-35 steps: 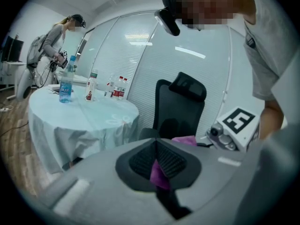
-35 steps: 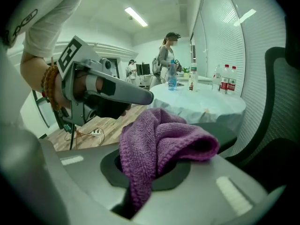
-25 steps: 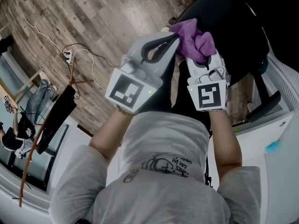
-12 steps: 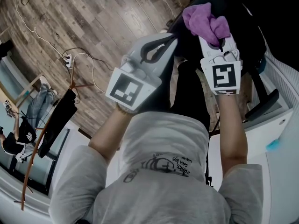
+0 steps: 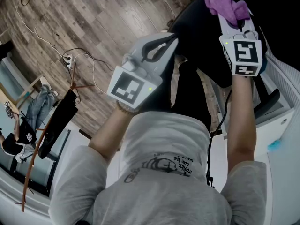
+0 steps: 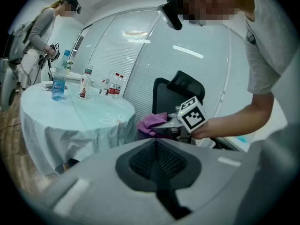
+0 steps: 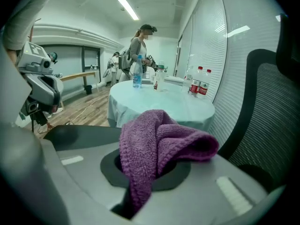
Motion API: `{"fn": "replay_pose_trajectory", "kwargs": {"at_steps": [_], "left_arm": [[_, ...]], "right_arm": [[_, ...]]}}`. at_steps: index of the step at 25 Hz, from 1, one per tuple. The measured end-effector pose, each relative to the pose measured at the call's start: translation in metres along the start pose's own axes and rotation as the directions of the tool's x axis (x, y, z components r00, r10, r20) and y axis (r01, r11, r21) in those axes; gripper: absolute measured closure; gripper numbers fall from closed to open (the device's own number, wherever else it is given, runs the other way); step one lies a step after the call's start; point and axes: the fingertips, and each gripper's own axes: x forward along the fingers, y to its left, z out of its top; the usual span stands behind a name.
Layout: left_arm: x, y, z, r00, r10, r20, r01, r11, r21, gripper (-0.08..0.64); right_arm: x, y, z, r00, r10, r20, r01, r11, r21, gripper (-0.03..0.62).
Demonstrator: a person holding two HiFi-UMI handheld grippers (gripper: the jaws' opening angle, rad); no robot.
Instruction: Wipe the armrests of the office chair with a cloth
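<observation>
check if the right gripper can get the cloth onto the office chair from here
Probably yes: the right gripper, shut on the purple cloth, hangs over the black office chair, with nothing visible between them.

Purple knitted cloth (image 7: 159,144), bunched into soft folds, pinched between the jaws of the right gripper (image 5: 230,18); one fold flops sideways over the jaw tips. It is held over the black office chair (image 5: 201,29), close beside its mesh back (image 7: 267,116).
</observation>
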Motion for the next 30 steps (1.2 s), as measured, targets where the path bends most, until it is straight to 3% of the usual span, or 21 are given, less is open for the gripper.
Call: {"fn": "replay_pose_trajectory", "kwargs": {"at_steps": [4,11,22,30], "left_arm": [[0.002,-0.001,0.001,1.0,-0.004,-0.003,0.004,1.0,0.005,0.56],[0.004,-0.002,0.002,1.0,-0.008,0.001,0.008,1.0,0.012,0.56],[0.005,-0.003,0.007,1.0,-0.008,0.006,0.008,1.0,0.014,0.56],[0.002,-0.001,0.011,1.0,0.004,0.017,-0.004,1.0,0.009,0.56]], "right_arm": [[0.001,-0.012,0.002,1.0,-0.025,-0.001,0.025,1.0,0.018,0.558],[-0.005,0.016,0.002,1.0,-0.002,0.014,0.002,1.0,0.015,0.558],[-0.029,0.121,0.005,0.98,0.194,0.055,-0.189,0.979,-0.078,0.558],[-0.051,0.181,-0.001,0.945,0.32,0.063,-0.318,0.947,-0.049,0.558]]}}
